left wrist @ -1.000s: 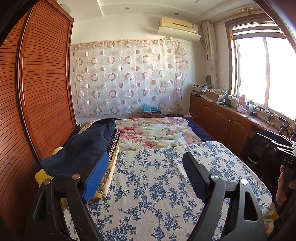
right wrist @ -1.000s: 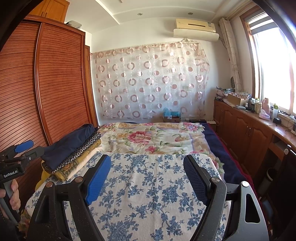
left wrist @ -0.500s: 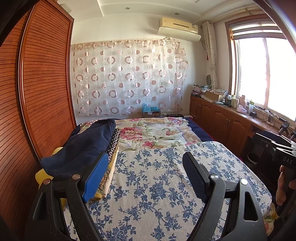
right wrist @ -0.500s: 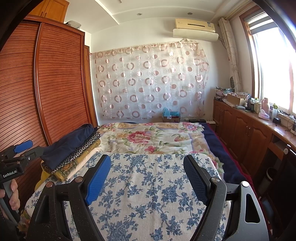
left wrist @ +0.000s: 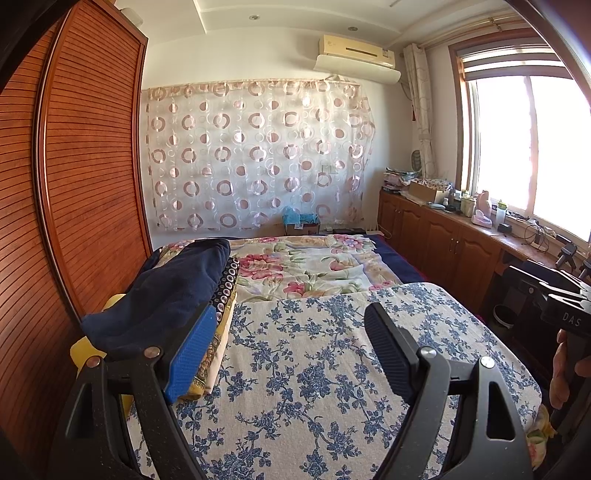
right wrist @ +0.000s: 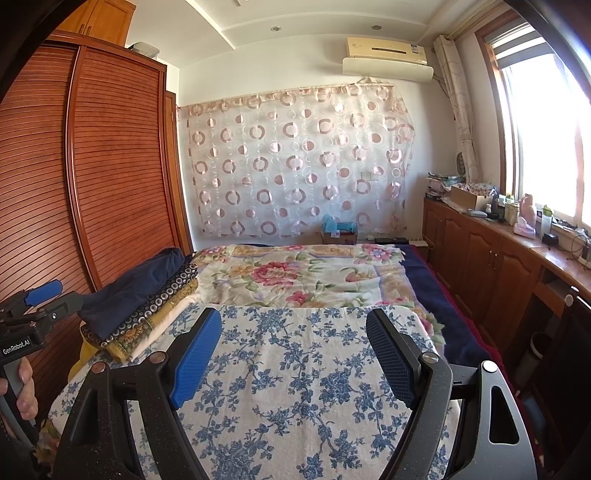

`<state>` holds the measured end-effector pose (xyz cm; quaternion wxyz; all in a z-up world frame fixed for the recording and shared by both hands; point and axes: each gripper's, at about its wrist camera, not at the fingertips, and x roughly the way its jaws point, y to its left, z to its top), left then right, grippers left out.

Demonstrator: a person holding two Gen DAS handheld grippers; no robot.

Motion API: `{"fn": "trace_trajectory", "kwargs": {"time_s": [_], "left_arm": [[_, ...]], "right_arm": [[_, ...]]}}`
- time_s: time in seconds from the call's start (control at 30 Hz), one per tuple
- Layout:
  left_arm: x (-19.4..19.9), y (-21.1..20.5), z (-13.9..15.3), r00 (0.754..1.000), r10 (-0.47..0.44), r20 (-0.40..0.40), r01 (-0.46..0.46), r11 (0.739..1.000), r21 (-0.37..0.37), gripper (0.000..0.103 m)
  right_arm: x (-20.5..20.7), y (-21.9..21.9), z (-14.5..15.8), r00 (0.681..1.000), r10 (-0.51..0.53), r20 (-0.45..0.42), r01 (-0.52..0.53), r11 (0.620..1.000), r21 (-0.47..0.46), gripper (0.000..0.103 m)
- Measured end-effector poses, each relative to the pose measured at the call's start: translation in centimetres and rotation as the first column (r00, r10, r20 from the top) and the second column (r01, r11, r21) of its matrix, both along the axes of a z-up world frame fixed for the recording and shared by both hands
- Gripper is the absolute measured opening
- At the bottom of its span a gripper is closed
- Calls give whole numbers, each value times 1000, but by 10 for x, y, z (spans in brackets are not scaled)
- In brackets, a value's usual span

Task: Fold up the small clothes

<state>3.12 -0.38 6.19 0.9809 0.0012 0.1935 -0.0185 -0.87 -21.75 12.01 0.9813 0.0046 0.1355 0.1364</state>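
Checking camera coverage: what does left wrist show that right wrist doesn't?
Left wrist only: the right claw's handle marked DAS with the hand on it, and small tripods on the counter.

Right wrist only: the left claw, blue pad up, and upper cabinets above the wardrobe.

Both: open claws over the blue-flowered cloth, the stack of folded clothes, the curtain and air conditioner.

The left gripper (left wrist: 291,354) is held level, its jaws spread wide with nothing between them. The right gripper (right wrist: 293,360) is posed the same, fingers parted and empty. Each handle seems gripped by a bare hand (right wrist: 26,393), only partly visible.
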Motion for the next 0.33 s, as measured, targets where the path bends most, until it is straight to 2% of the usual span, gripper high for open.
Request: {"fn": "trace_trajectory", "kwargs": {"time_s": [0.33], "left_arm": [[0, 0, 1, 1000, 0, 1, 0, 1000, -1, 83]], "right_arm": [[0, -1, 0, 1000, 1, 2, -1, 1000, 2, 82]]}}
